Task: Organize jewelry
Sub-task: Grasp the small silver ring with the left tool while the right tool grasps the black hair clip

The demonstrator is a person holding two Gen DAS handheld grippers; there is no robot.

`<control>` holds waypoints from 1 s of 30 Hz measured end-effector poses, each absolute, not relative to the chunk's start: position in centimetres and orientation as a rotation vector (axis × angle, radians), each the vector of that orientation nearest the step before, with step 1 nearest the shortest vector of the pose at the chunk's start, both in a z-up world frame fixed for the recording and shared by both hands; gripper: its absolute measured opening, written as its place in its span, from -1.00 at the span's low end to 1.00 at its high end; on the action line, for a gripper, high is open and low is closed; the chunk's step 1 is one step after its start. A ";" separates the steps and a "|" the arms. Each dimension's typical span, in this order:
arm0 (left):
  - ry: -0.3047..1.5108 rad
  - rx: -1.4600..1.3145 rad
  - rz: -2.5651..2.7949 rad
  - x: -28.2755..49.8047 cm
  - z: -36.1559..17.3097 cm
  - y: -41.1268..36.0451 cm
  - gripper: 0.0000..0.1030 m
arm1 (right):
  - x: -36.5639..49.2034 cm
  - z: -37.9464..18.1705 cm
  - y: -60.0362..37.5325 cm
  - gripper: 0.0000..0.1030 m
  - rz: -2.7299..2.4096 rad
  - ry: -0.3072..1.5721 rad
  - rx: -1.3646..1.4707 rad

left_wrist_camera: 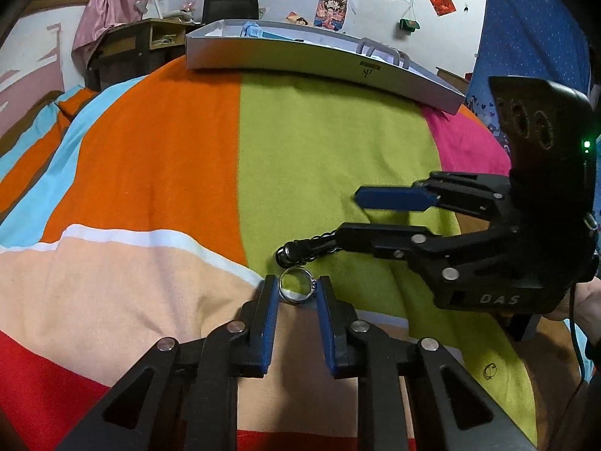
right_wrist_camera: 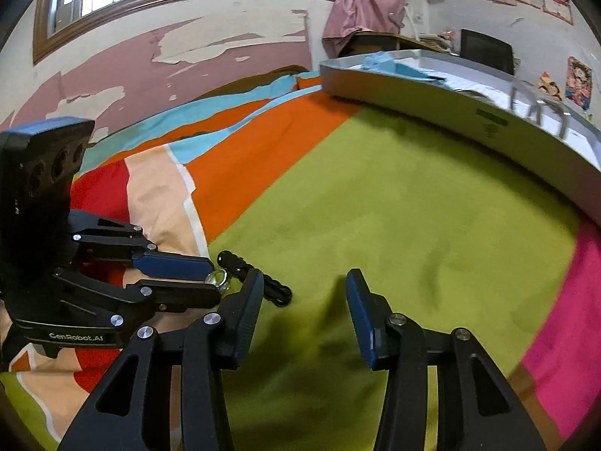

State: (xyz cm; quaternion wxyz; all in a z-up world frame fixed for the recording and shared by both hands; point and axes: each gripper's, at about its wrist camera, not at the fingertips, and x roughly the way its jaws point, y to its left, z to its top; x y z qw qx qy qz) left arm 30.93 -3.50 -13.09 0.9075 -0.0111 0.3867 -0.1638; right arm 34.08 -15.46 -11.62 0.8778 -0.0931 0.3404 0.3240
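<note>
the left claw (left_wrist_camera: pixel 296 288) is narrowed around a silver ring (left_wrist_camera: pixel 296 290), its blue pads touching the band on either side – the ring sits upright between the tips, right where the green patch of the bed cover (left_wrist_camera: pixel 330 143) meets the peach one. just beyond the ring lies a black beaded bracelet (left_wrist_camera: pixel 306 251) on the green cloth, partly hidden under the lower finger of the right claw (left_wrist_camera: pixel 323 221). in its own view the right claw (right_wrist_camera: pixel 305 286) stands wide with nothing between its fingers, and the bracelet (right_wrist_camera: pixel 259 278) lies just past its left finger, beside the left claw (right_wrist_camera: pixel 216 282) and ring (right_wrist_camera: pixel 218 277).

at the far edge of the bed rests a long, shallow silver box (left_wrist_camera: pixel 300 58), open on top. inside it – a light blue item (left_wrist_camera: pixel 252 31) at the left end, white lining or paper along the middle, and a grey looped frame (left_wrist_camera: pixel 379 50) standing toward the right end. what else the box holds cannot be told from here.
</note>
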 end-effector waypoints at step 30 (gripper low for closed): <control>0.801 -0.055 -0.254 29.8 -12.4 -1.6 -0.62 | 32.6 -12.5 -12.5 -0.51 0.791 0.716 -0.401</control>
